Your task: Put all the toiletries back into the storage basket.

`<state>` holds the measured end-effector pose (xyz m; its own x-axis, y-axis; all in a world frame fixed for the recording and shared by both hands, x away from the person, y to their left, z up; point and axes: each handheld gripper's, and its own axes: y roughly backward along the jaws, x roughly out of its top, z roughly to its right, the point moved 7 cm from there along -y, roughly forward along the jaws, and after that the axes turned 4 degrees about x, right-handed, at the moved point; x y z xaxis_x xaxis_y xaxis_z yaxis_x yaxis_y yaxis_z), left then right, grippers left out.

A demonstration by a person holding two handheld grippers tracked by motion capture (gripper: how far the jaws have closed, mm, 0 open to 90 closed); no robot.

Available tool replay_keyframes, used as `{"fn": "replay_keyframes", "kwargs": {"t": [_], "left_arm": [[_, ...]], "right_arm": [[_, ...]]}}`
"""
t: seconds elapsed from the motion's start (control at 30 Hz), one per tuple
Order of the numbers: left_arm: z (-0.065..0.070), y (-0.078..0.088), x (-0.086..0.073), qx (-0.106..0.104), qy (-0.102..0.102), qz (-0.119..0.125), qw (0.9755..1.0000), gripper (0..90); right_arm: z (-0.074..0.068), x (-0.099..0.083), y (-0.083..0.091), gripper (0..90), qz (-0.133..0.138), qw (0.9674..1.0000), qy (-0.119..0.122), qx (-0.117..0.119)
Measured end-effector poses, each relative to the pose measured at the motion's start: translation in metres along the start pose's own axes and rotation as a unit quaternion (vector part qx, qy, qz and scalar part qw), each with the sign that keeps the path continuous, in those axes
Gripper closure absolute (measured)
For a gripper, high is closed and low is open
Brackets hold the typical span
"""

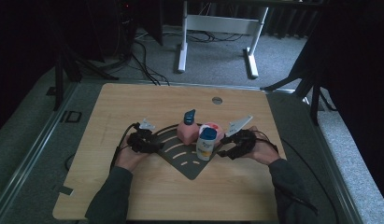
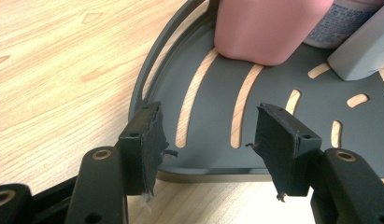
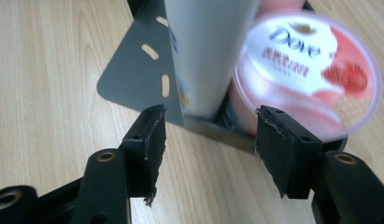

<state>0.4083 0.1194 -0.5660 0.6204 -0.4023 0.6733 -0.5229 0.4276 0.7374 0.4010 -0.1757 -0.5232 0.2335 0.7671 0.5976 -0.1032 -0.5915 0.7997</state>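
A dark grey fan-shaped slotted tray (image 1: 185,164) lies on the wooden table. On it stand a pink bottle (image 1: 186,131) with a blue cap, a white bottle (image 1: 206,145) with a blue lid, and a pink Dove tub (image 1: 215,127). My left gripper (image 1: 157,147) is at the tray's left rim; its jaws (image 2: 206,135) stand open over the tray (image 2: 217,158), short of the pink bottle (image 2: 264,28). My right gripper (image 1: 222,153) is at the tray's right side, open (image 3: 210,140), facing the white bottle (image 3: 208,46) and the Dove tub (image 3: 311,60) without touching them.
A round cable hole (image 1: 217,100) sits near the table's far edge. Bare wood surrounds the tray on all sides. Cables trail from both grippers toward the front. Beyond the table stand white desk legs (image 1: 182,42) and dark stands on the carpet.
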Motion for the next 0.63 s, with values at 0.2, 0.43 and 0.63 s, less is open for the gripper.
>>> {"fn": "replay_keyframes", "kwargs": {"t": [0.2,0.43,0.63], "left_arm": [[0.001,0.0,0.0,-0.002,0.001,0.002,1.0,42.1],[0.001,0.0,0.001,-0.002,0.001,0.002,1.0,42.0],[0.002,0.0,0.001,-0.003,0.001,0.004,1.0,42.0]], "right_arm": [[0.003,-0.017,-0.001,48.3,0.007,0.9997,-0.021,-0.001],[0.005,-0.031,-0.007,51.0,0.009,0.9991,-0.041,0.001],[0.006,-0.036,-0.012,51.6,0.007,0.9986,-0.052,0.004]]}}
